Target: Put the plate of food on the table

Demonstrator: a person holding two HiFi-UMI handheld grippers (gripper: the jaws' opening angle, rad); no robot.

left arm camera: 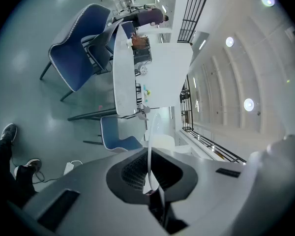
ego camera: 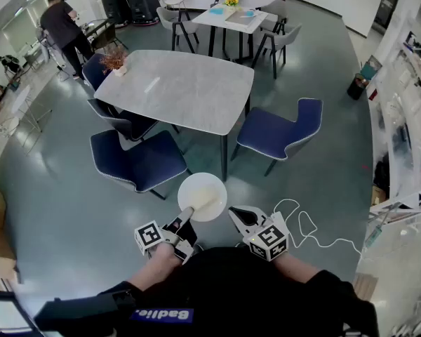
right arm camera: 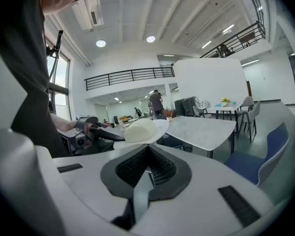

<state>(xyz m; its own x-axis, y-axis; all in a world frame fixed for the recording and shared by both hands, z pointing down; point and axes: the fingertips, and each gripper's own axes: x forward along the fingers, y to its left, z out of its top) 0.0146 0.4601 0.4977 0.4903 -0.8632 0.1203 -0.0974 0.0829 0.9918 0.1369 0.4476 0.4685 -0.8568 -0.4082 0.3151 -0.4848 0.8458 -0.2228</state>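
So the plate (ego camera: 202, 196) is hanging in the air over the floor (ego camera: 70, 188), just short of the near corner of the grey table (ego camera: 179, 90), with a pale mound of food (right arm camera: 139, 130) sitting on it. The left tool (ego camera: 184, 220) is pinching the plate's near rim. In the left gripper view the rim is showing edge-on (left arm camera: 150, 146), clamped right between the two jaws. The right tool (ego camera: 237, 216) is hovering just beside the plate on the other side. Its jaws are looking pressed together with nothing between them, so it isn't helping carry anything.

Around that, two blue chairs (ego camera: 139, 161) (ego camera: 277, 133) are flanking the table's near end, and the gap between them is looking like the way in. A small plant pot (ego camera: 116, 62) is sitting at the table's far left corner, well apart from where the plate would land. Someone (ego camera: 59, 23) is standing way off in the background.

Progress-wise, the pickup and carry are looking sorted. The actual job isn't done: the plate isn't on the table yet. What's left, by the look of it, is closing the gap, lowering it flat and letting go.
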